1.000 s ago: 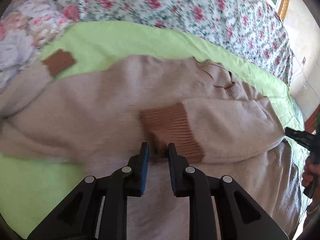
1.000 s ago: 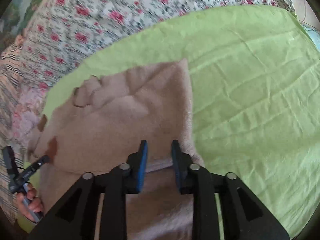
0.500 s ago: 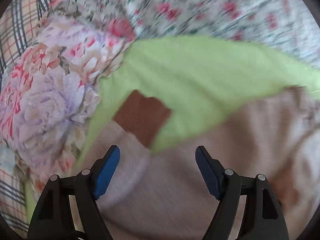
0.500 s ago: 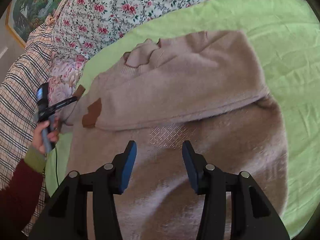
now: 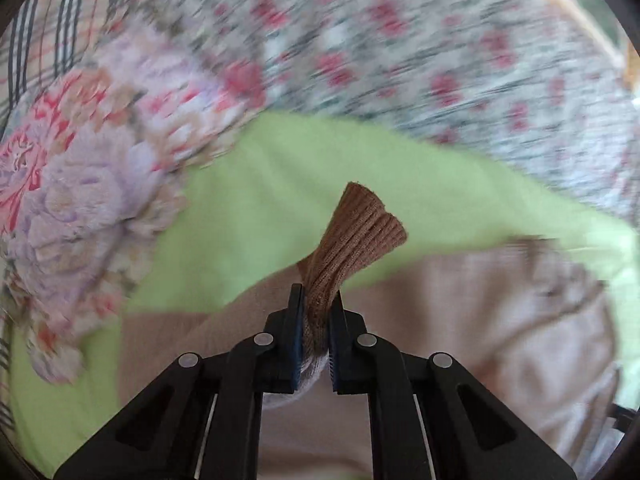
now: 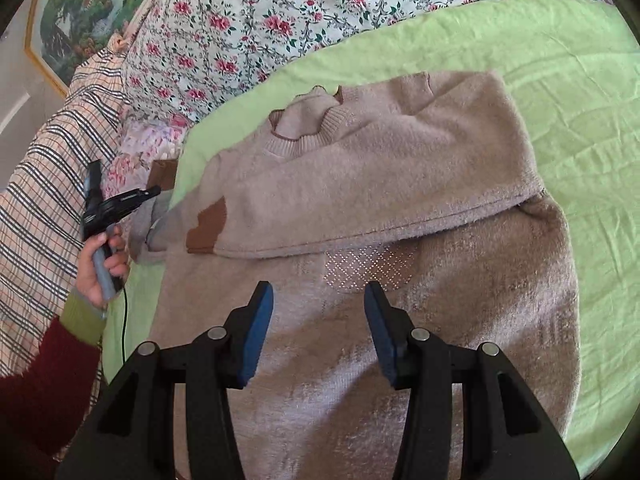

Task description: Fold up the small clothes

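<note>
1. Bedding frames everything: a lime-green sheet (image 6: 560,92) over a rose-print bedspread (image 6: 248,20).
2. On the sheet lies the beige knit sweater (image 6: 400,184), one sleeve already folded across its chest.
3. Left claw (image 5: 316,308) is clenched on the brown ribbed cuff (image 5: 356,236).
4. Right claw (image 6: 318,312) hovers released above the body.
5. Soft, floppy and light, it looks best gripped at cuffs or hem.
6. No containers show.

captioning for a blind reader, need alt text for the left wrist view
The left tool is shut on a brown ribbed sleeve cuff of a beige sweater, lifting it above a lime green sheet. Blurred floral bedding lies behind.
</note>
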Available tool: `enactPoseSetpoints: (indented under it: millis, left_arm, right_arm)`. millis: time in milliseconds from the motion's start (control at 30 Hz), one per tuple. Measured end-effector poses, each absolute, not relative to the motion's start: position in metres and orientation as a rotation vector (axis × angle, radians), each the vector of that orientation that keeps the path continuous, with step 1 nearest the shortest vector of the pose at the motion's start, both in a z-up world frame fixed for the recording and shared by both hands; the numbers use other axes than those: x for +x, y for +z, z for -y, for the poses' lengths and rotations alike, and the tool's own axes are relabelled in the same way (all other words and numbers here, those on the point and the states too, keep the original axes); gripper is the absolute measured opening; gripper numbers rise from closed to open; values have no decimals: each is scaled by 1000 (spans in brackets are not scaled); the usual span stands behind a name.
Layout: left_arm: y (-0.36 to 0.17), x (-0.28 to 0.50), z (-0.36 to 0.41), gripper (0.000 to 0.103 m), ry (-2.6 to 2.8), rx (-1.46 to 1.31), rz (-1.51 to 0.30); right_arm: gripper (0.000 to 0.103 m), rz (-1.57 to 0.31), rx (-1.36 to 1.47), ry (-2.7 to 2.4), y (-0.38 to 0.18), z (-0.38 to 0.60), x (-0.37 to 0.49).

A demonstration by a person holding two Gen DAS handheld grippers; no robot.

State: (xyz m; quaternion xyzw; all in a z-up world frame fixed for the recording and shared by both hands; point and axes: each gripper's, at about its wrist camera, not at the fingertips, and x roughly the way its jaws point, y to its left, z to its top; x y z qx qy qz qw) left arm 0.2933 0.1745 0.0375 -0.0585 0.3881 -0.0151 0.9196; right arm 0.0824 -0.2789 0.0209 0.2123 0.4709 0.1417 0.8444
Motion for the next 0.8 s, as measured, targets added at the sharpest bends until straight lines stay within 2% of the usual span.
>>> enactPoseSetpoints:
  millis: [133, 300, 467, 600, 667, 800]
  left_arm:
    - [57, 256, -100, 8, -210, -174, -740]
    - [55, 235, 0, 9, -369, -143, -722]
    - [20, 243, 88, 9, -463, -90, -770]
    - [-9, 243, 119, 12, -499, -58, -835]
    - [-22, 239, 126, 19, -515, -41, -874]
    - [-22, 222, 111, 51, -532, -45, -879]
  right_arm:
    - [49, -993, 473, 281, 20, 287, 76]
    - [49, -983, 515, 235, 17, 308, 70]
    - [49, -972, 547, 190, 13, 329, 68]
    - [49, -972, 552, 170, 11, 338, 72]
    - [49, -967, 556, 170, 12, 339, 76]
    - [49, -942, 577, 175, 14, 334, 89]
